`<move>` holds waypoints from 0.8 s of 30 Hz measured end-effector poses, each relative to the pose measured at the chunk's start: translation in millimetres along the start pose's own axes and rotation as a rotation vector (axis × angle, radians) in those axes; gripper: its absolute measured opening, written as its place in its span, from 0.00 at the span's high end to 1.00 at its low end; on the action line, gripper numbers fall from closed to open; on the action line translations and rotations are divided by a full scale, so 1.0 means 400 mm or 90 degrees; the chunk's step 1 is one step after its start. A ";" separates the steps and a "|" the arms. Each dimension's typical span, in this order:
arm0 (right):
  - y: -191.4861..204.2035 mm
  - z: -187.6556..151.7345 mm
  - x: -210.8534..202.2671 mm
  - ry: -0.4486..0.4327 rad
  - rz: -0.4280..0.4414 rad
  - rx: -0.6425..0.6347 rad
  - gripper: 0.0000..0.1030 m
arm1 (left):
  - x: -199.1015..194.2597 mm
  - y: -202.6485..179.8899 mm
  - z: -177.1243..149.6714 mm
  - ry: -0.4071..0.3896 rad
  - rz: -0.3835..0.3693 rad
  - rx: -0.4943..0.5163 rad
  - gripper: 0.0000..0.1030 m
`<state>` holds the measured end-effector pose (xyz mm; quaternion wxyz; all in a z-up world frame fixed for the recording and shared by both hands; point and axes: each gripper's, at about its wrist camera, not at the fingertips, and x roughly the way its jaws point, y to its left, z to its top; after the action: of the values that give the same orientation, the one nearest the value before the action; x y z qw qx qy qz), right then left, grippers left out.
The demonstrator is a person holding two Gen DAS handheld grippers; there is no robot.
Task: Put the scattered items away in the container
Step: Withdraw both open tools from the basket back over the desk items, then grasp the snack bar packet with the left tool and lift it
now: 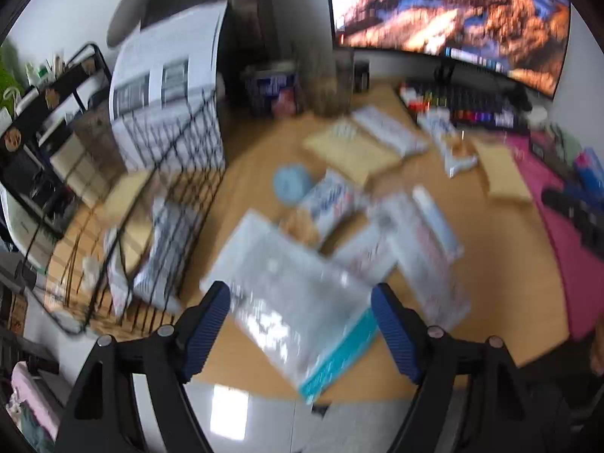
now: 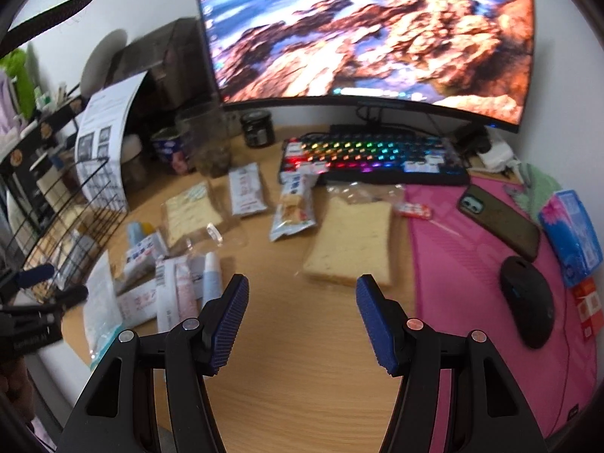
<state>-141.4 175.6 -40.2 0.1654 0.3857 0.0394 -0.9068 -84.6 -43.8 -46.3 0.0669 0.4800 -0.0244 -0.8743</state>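
A black wire basket stands at the desk's left with packets inside; it also shows in the right wrist view. Scattered snack packets lie on the wooden desk. My left gripper is open, its jaws on either side of a clear bag with a teal strip at the desk's front edge; the view is blurred. My right gripper is open and empty above the desk, just short of a bagged bread slice. Another bagged bread slice and a tube lie further left.
A monitor and lit keyboard stand at the back. A pink mat on the right holds a phone, a mouse and a blue tissue pack. Jars stand behind the packets.
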 end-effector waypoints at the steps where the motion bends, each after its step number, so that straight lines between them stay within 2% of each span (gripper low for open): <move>1: 0.007 -0.001 0.003 0.000 0.001 -0.005 0.42 | 0.000 0.007 -0.013 0.012 -0.011 -0.010 0.22; 7: 0.059 -0.007 0.030 0.005 0.044 -0.019 0.42 | 0.051 0.047 -0.035 0.066 -0.056 -0.089 0.22; 10: 0.087 -0.011 0.030 0.002 0.054 -0.045 0.42 | 0.066 0.053 -0.029 0.071 -0.069 -0.115 0.22; 13: 0.076 -0.008 0.022 -0.013 0.046 -0.061 0.42 | 0.057 0.024 0.006 0.043 -0.075 -0.087 0.22; 16: 0.016 0.010 0.030 -0.017 0.020 -0.034 0.42 | 0.054 -0.023 0.061 0.011 -0.078 -0.043 0.22; 20: -0.059 0.046 0.058 -0.020 -0.005 -0.008 0.42 | 0.091 -0.061 0.126 -0.001 -0.090 -0.002 0.22; 22: -0.072 0.061 0.074 -0.016 0.015 -0.012 0.42 | 0.108 -0.059 0.147 -0.004 -0.079 0.005 0.22; 24: -0.064 0.075 0.089 -0.015 0.058 -0.025 0.42 | 0.119 -0.045 0.158 -0.003 -0.076 -0.007 0.22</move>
<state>-193.7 184.0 -46.0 0.2147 0.3728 0.0374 -0.9019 -164.7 -34.2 -53.9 0.0173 0.4783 0.0093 -0.8780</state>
